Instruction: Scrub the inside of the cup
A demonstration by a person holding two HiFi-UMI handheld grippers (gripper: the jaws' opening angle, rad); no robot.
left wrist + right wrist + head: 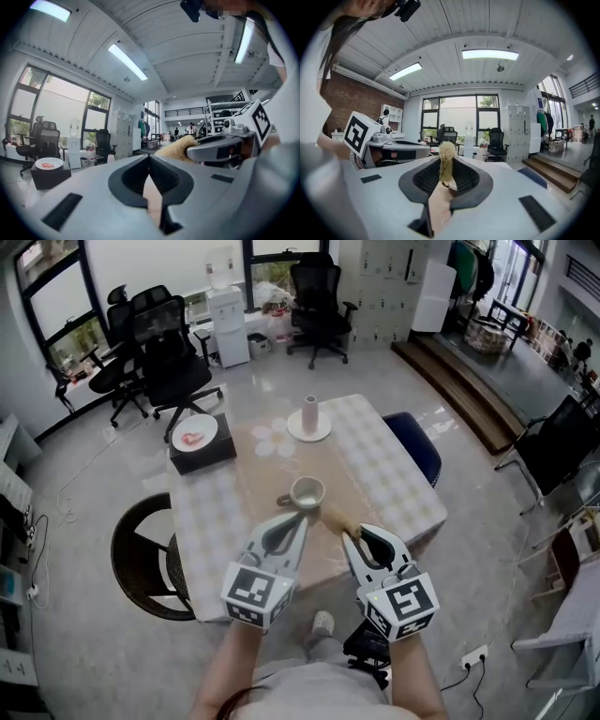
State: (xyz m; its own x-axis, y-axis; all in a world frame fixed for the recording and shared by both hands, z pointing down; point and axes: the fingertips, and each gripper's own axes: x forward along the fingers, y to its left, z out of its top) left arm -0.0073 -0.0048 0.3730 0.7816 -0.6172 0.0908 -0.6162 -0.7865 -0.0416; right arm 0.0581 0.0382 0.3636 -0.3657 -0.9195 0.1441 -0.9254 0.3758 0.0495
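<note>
Pinched in the right hand-held gripper (349,534), a tan fibrous scrubber (334,519); beside it, the left hand-held gripper (299,517), jaws pressed together, nothing seen between. Just beyond both tips, upright on the bench (394,486), the white cup (307,491), handle toward the left one.

Pale glossy floor (394,381) is reflecting daylight. Dark-framed windows (56,287) are running along the far wall. Black office chairs (173,357) and a white water dispenser (228,324) are standing before them. A checked tabletop (394,484) is occupying the centre, with a blue chair (414,444) sitting at its right side. Strip lights (490,54) are burning on the white panelled ceiling (454,28). A brick wall (344,101) is showing at one side.
</note>
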